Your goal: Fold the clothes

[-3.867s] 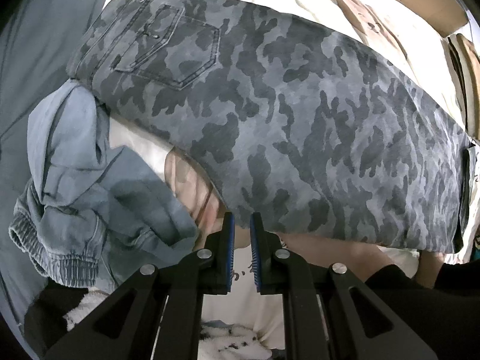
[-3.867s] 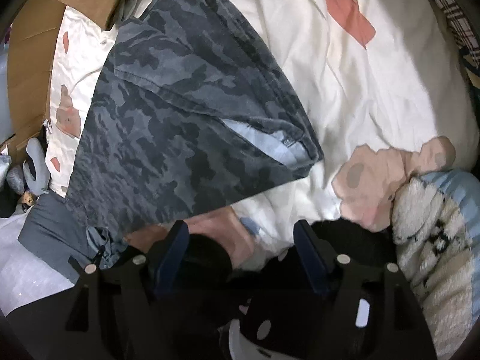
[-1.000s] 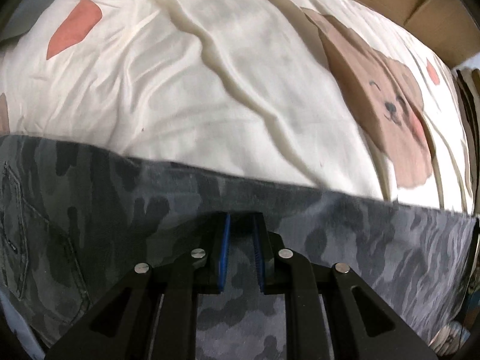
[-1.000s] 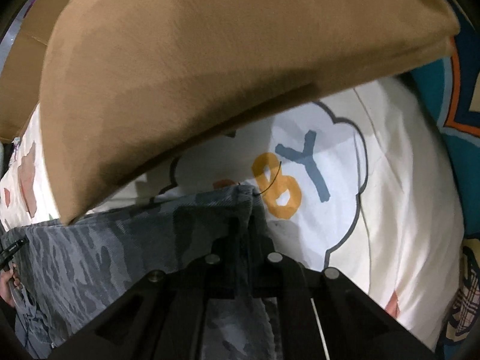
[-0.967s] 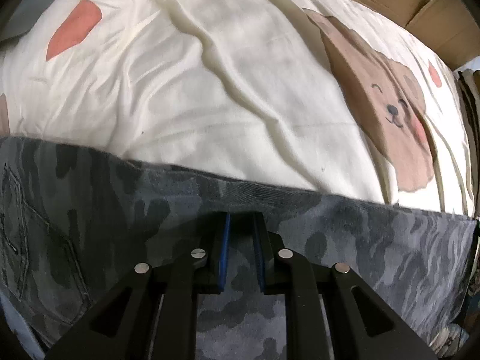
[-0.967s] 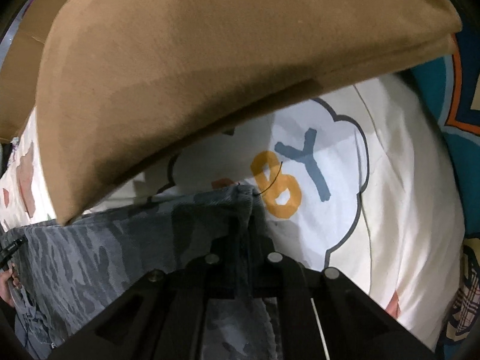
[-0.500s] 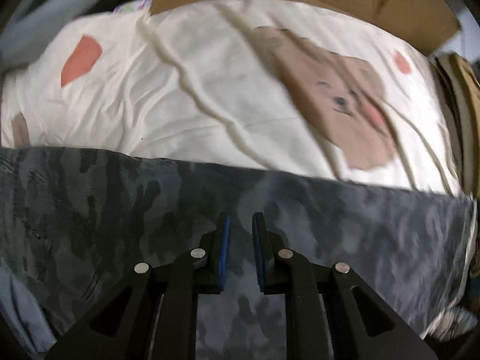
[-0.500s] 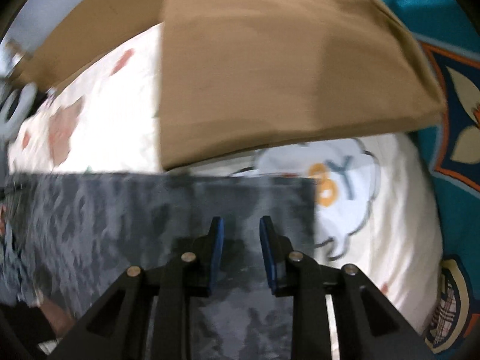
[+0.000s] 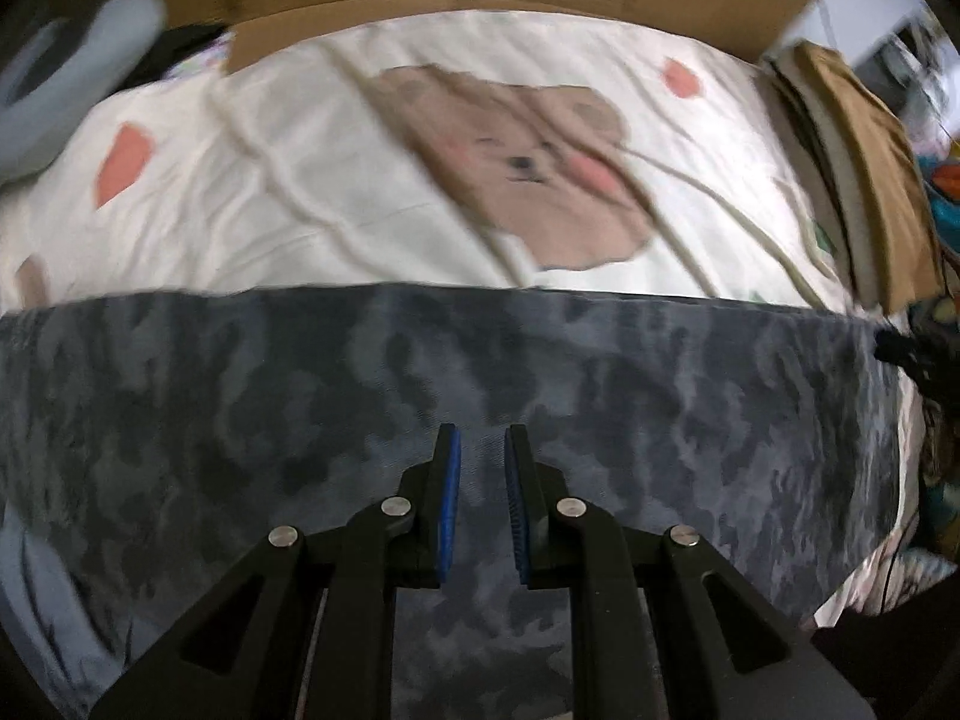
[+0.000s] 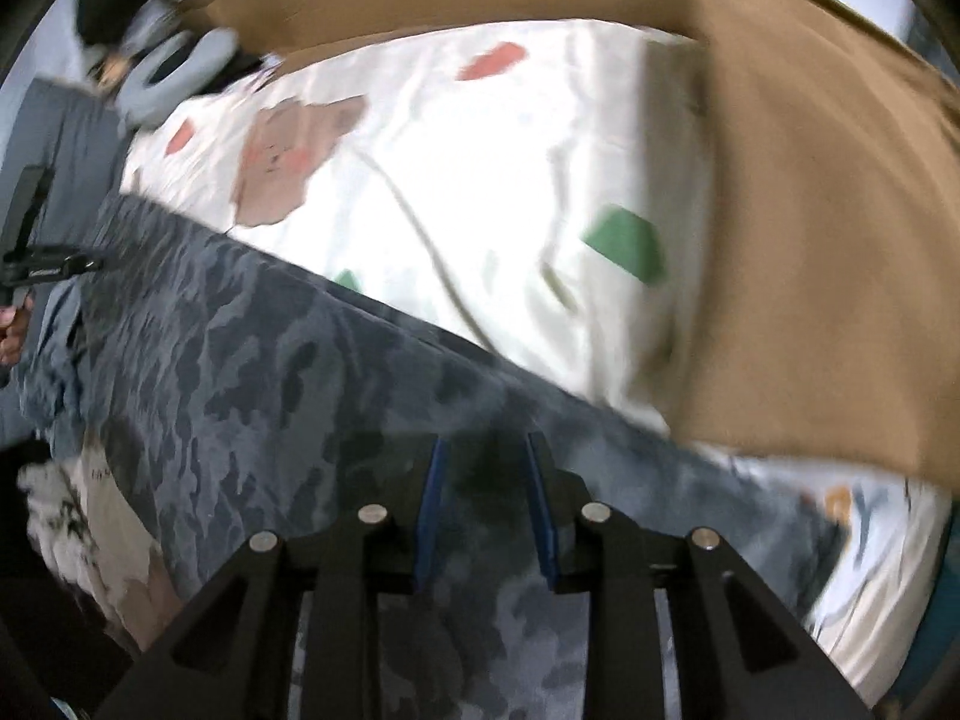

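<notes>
Left gripper [image 9: 483, 450] with black angular linkage arms, silver round screws at the joints, thin blue ribbed pads [image 9: 450, 498], right gripper [image 10: 483, 456] alike, black frame, silver screws, blue pads [image 10: 429, 510]

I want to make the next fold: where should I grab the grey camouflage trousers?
Probably the long straight far edge of the grey camouflage trousers, coming from above. They lie flat on the cream bear-print sheet, and that edge is free and unobstructed, so both grippers can pinch it apart and draw it back.
</notes>
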A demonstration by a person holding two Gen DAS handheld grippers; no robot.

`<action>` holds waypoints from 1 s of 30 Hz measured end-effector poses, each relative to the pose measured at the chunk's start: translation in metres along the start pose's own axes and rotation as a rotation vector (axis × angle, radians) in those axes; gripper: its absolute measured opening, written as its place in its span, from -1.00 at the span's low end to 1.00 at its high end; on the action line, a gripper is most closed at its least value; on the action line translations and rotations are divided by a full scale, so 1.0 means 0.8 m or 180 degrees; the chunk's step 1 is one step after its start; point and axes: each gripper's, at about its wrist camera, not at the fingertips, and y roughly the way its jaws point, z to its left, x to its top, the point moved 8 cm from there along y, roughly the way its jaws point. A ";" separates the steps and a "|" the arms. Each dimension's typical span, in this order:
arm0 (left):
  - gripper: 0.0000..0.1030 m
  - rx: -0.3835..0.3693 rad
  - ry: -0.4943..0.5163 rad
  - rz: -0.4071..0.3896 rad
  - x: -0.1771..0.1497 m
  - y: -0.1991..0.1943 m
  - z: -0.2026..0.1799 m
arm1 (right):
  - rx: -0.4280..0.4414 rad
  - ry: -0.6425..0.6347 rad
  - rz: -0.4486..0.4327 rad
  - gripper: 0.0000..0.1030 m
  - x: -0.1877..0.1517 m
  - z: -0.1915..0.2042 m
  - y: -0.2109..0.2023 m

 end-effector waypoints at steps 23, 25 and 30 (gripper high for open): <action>-0.49 -0.0555 0.1563 0.0202 0.077 0.107 -0.163 | 0.0187 -0.0918 0.0601 -0.51 0.076 0.009 0.079; 0.14 -0.0646 0.1622 0.0208 0.075 0.108 -0.172 | 0.0216 -0.0951 0.0618 -0.51 0.078 0.012 0.081; 0.23 -0.0764 0.1769 0.0253 0.068 0.115 -0.189 | 0.0184 -0.1066 0.0670 -0.51 0.075 0.014 0.087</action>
